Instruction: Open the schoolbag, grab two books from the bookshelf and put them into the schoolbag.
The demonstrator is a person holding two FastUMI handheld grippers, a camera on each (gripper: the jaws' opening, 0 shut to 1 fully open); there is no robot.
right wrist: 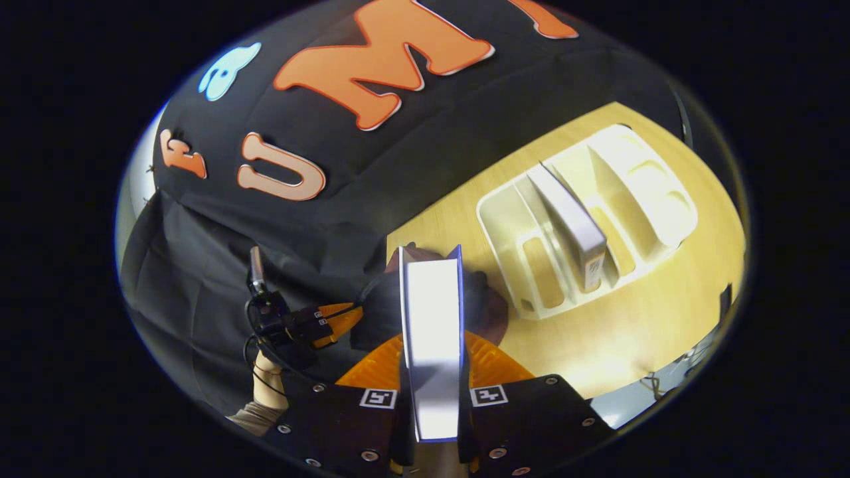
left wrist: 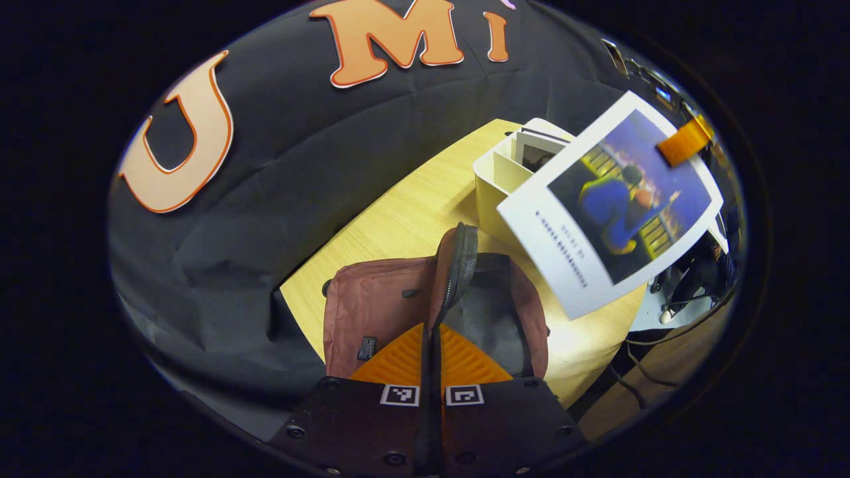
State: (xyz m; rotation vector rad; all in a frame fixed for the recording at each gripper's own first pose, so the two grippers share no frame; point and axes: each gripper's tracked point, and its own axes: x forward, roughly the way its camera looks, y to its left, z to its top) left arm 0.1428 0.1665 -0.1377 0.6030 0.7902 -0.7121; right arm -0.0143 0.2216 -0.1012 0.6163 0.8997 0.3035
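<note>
Spanning the booth, one pale wooden table bore one open schoolbag and one bookshelf with one book. Left gripper pinched the bag's rim; right gripper clamped another book above the bag.

The left gripper pinches the open flap of the schoolbag on the table. Above the schoolbag a book hangs, the bookshelf just behind it.

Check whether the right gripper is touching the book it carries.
Touching. In the right gripper view the right gripper has a finger pressed against each cover of the book, which stands edge-on between them, above the schoolbag.
</note>
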